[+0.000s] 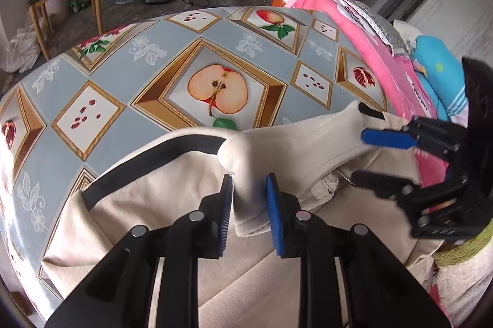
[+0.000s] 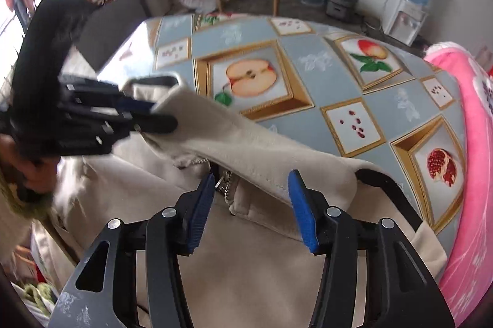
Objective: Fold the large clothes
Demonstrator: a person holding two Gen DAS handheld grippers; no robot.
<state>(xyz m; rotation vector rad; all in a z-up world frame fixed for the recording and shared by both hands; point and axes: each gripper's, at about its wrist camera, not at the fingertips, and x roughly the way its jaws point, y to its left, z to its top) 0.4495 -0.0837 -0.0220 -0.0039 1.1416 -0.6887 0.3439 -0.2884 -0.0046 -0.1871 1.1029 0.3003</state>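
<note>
The beige jacket (image 1: 191, 204) lies across the near part of the table (image 1: 123, 72), its black-trimmed collar end toward the fruit-print cloth. The left tongs (image 1: 248, 204) are clenched on a bunched fold of its collar, lifted a little off the cloth. The right tongs (image 2: 251, 204) stand released above the collar by the zip pull (image 2: 226, 189), gripping nothing. The step in hand looks like gathering the collar end so the top can be squared or folded over. Next, I would guess, the right tongs must close on the far collar corner, level with the left grip. A pink quilt (image 2: 462, 118) borders the table; no containers hold anything that matters here.
</note>
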